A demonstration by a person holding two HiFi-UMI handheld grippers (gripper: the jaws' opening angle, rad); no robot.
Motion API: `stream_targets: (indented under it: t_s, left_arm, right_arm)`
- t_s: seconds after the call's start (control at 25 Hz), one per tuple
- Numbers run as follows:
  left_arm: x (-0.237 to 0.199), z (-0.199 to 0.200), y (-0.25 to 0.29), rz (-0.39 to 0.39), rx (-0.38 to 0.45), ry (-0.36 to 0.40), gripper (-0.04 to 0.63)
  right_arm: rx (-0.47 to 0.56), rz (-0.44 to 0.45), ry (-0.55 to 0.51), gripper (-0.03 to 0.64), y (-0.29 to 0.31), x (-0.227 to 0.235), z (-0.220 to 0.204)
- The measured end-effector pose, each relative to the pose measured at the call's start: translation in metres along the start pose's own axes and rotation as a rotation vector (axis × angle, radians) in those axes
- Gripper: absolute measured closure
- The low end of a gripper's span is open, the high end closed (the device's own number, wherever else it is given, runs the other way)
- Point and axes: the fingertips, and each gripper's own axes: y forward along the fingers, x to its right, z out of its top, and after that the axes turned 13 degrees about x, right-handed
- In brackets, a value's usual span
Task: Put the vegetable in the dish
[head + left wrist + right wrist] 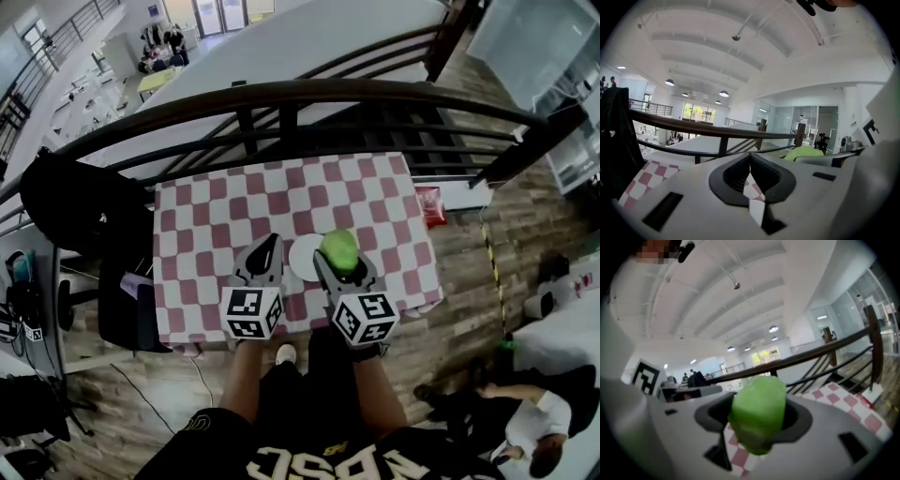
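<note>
light: bright, even | edges: fisheye-warped, vignetted | close objects: blurred

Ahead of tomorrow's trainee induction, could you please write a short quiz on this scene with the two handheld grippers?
1. True or false: the right gripper holds the light green vegetable.
2. The round white dish lies on: A) bare wood; B) the red-and-white checked tablecloth; C) a metal tray.
3. Fill in: the jaws of the left gripper are ____, with nothing between them.
Key: 1 true; 2 B; 3 shut.
</note>
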Motion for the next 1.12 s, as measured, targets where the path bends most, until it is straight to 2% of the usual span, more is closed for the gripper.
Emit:
stream_targets:
  t_s: [0.28, 0.52, 0.76, 1.12]
  left_arm:
    - [-0.036, -0.068, 0.012, 0.115, -0.144, -0.056, 0.572]
    - [-0.044, -0.114, 0.007, 0.169, -0.237, -0.108, 0.572]
    - [-0.051, -0.141, 0.001, 0.213, -0.286, -0.138, 0.572]
    - [-0.062, -0.158, -0.016, 0.281, -0.313, -0.163, 0.572]
  right_arm:
    - [-0.221, -0.012, 0.110, 0.364, 0.028, 0.041, -0.094]
    - [-0.358, 0.027, 0.185, 0.364, 0.043, 0.046, -0.156]
    - [-0.453, 0.091, 0.266, 0.364, 0.054, 0.035, -0.201]
    - [-0.522, 0.148, 0.394, 0.364, 0.066, 0.017, -0.237]
